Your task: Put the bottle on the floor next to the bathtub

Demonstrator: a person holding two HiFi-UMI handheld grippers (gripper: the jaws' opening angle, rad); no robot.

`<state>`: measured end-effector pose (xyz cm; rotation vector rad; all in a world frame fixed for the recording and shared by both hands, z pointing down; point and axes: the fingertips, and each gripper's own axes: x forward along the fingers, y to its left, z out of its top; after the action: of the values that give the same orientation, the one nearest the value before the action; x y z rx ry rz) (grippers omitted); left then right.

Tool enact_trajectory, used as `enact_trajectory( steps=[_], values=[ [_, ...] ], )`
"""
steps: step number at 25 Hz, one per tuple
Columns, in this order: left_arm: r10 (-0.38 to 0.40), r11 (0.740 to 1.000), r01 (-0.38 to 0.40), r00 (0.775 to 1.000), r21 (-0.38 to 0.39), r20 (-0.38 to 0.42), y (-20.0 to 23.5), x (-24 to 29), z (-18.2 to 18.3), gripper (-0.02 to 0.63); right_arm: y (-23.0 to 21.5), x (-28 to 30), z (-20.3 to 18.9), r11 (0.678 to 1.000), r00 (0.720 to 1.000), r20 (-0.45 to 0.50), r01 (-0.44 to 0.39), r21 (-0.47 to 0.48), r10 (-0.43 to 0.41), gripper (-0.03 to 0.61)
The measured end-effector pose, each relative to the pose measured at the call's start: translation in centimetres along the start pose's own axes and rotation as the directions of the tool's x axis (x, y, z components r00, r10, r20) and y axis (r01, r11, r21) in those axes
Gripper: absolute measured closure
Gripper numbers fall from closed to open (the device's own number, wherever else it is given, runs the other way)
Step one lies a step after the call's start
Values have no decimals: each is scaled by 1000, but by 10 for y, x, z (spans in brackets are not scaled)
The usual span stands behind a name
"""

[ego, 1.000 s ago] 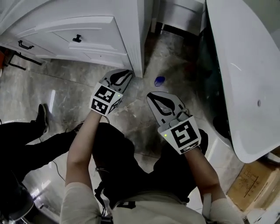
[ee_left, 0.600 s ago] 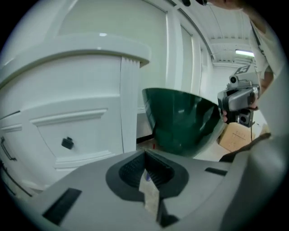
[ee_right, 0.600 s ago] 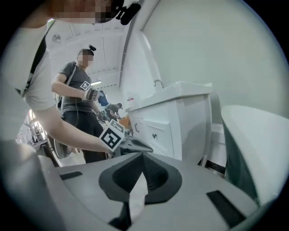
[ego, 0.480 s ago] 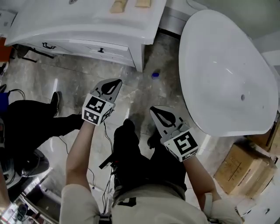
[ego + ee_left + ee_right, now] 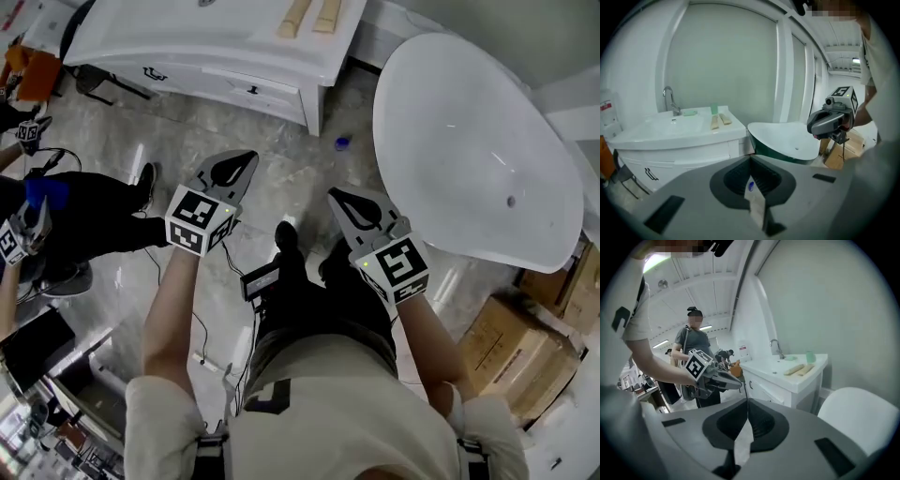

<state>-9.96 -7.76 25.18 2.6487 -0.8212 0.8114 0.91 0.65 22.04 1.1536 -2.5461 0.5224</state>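
**A:** Where is the bottle?

**B:** The small blue bottle (image 5: 343, 142) is on the floor (image 5: 281, 131), just beside the rounded end of the bathtub (image 5: 450, 141), in the gap between the bathtub and the corner of the washstand worktop (image 5: 216, 37). It is too small to tell whether it stands upright or lies on its side.

**A:** And my tongs?

**B:** Both are pressed together with nothing in them. You hold the right tongs (image 5: 333, 194) out close to the bathtub's side. The left tongs (image 5: 251, 156) are farther from the bathtub, and both are well apart from the bottle.

**A:** So it's placed?

**B:** I'd judge so: it is down and next to the bathtub.

**A:** What could spoil that?

**B:** Mostly you. Your feet are near the bathtub, and the bottle sits in the narrow passage ahead of them, so one careless step toward the bathtub's end could kick it away. The cable (image 5: 200, 330) hanging from your waist could also drag across the floor as you turn. If the bottle is on its side, a light knock might roll it under the bathtub's overhang.
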Motion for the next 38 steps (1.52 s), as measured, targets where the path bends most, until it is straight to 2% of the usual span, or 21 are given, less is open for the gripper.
enact_trajectory(
  steps=[6, 13, 16, 20, 26, 29, 32, 35, 38],
  values=[
    [86, 996, -84, 995, -39, 47, -25, -57, 26, 555, 27, -22, 32, 997, 998, 24, -56, -46, 57, 552],
    [156, 984, -143, 981, -108, 115, -68, -96, 41, 557, 50, -42, 39, 989, 991, 9, -134, -64, 135, 552],
    [193, 975, -169, 966, -146, 170, -87, -127, 58, 556, 69, -51, 54, 979, 982, 18, -183, -93, 186, 551],
    [270, 957, -232, 933, -177, 238, -101, -171, 72, 556, 99, -55, 76, 952, 959, 39, -273, -139, 281, 552],
    [353, 924, -295, 903, -243, 247, -119, -204, 60, 556, 136, -59, 78, 910, 920, 27, -382, -159, 391, 551],
    [347, 924, -282, 902, -258, 256, -131, -212, 60, 555, 152, -65, 75, 899, 909, 17, -409, -155, 417, 551],
    [324, 936, -264, 903, -231, 283, -137, -222, 71, 555, 163, -69, 83, 900, 909, 31, -407, -157, 416, 551],
    [286, 952, -234, 909, -196, 303, -131, -235, 81, 555, 169, -65, 98, 914, 920, 50, -378, -147, 388, 551],
    [232, 966, -181, 920, -182, 316, -115, -231, 75, 555, 165, -50, 98, 936, 940, 45, -332, -119, 339, 551]
  ],
)
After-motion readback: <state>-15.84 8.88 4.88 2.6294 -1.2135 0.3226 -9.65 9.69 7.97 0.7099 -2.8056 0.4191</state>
